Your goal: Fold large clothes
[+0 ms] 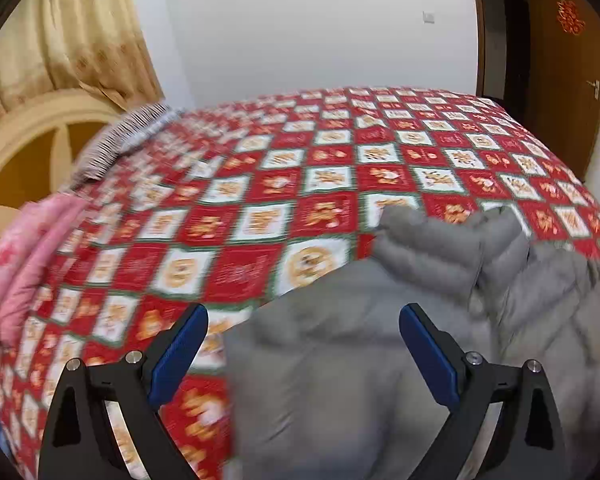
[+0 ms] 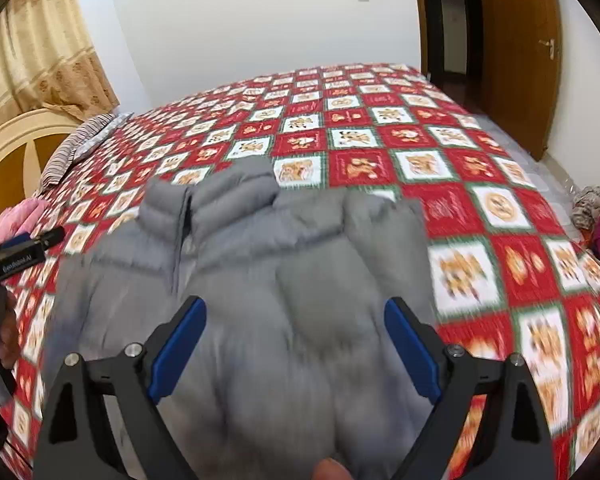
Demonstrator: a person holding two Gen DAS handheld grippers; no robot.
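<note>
A grey puffer jacket [image 2: 284,248] lies spread on the bed's red and white patchwork quilt [image 2: 460,152], its collar toward the far side. In the right wrist view my right gripper [image 2: 296,306] hovers above the jacket's body, jaws wide open and nothing between the blue pads. In the left wrist view my left gripper [image 1: 302,316] also stands open, above the jacket [image 1: 400,320] near its left edge, with nothing between its pads either. The left gripper [image 2: 40,240] also shows at the left edge of the right wrist view, beside the jacket.
A pink folded cloth [image 1: 28,248] and a striped pillow [image 1: 128,136] lie by the headboard [image 1: 32,132] at the left. A wooden door [image 1: 560,80] stands at the right. A pile of clothes [image 2: 596,220] sits on the floor beside the bed.
</note>
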